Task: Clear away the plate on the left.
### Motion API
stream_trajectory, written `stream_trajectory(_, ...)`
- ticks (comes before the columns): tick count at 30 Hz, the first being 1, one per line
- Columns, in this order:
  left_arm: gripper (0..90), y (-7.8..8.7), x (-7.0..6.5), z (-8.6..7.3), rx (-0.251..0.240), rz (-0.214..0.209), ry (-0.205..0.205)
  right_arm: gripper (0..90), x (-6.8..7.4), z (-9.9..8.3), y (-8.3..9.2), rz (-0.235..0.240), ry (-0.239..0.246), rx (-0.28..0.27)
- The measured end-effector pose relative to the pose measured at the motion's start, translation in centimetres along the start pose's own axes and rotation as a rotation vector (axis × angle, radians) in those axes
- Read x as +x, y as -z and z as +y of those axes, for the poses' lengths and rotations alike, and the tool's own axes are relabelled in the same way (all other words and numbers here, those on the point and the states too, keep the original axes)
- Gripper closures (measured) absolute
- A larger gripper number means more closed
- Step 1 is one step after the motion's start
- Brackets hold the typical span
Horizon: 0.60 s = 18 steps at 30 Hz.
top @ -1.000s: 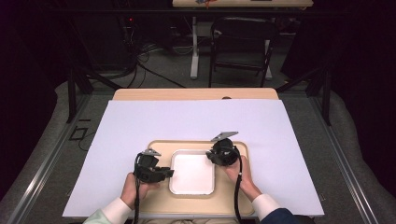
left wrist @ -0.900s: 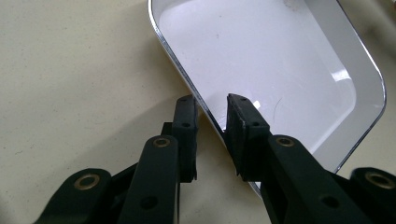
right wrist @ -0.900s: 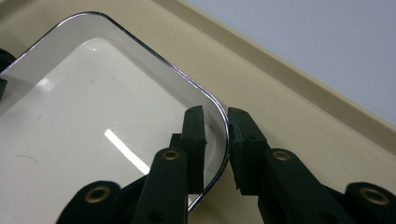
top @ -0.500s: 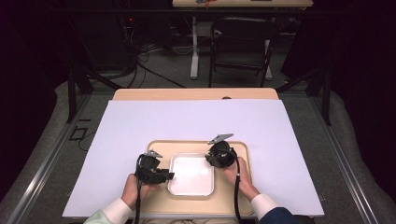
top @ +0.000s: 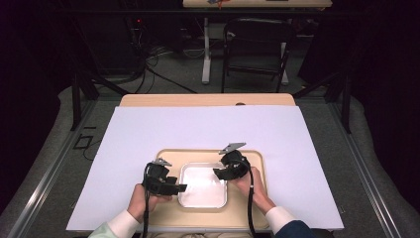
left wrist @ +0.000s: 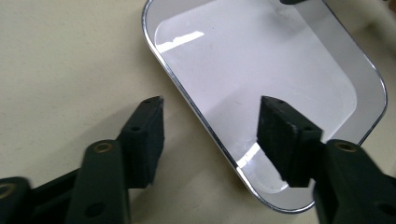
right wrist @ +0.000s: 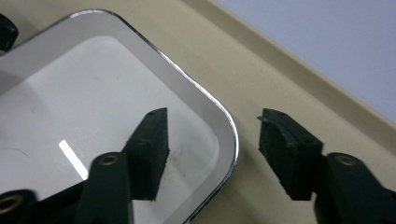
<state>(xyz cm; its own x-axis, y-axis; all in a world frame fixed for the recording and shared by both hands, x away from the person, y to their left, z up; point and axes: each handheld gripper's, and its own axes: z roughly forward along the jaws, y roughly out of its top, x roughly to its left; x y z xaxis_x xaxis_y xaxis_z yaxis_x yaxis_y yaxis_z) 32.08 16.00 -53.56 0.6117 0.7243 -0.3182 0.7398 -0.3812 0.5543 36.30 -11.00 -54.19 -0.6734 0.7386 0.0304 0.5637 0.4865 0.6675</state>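
Observation:
A shiny rectangular metal dish (top: 203, 186) with a white inside lies empty in a beige tray (top: 198, 156) near the table's front edge. My left gripper (top: 173, 187) is at the dish's left side, open. In the left gripper view it (left wrist: 210, 126) straddles the dish's rim (left wrist: 187, 100), with one jaw over the tray (left wrist: 70, 60) and the other over the dish's inside. My right gripper (top: 220, 173) is at the dish's far right corner. It (right wrist: 212, 135) is open too, with its jaws on either side of the corner of the dish (right wrist: 93, 93).
A white sheet (top: 198, 124) covers the wooden table around the tray. In the right gripper view the tray's raised edge (right wrist: 289, 70) runs past the dish, with the white sheet (right wrist: 336, 42) beyond. A chair (top: 255, 49) and cables stand on the floor behind the table.
Both hands have shifted only slightly. The right gripper has come a little lower and nearer to the dish's corner. The dish has barely moved.

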Motion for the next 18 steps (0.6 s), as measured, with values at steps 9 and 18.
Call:
stream_trajectory(9, 21.3, 1.7, 0.0, 0.6, -0.041, 0.01, -0.084, 12.3, 0.7, 0.8, 3.0, -0.016, 0.045, -0.114)
stream_trajectory(18, 10.5, 4.3, 0.0, 0.9, -0.132, 0.065, -0.135, 1.3, 0.7, 0.9, 6.9, -0.037, 0.055, -0.207)
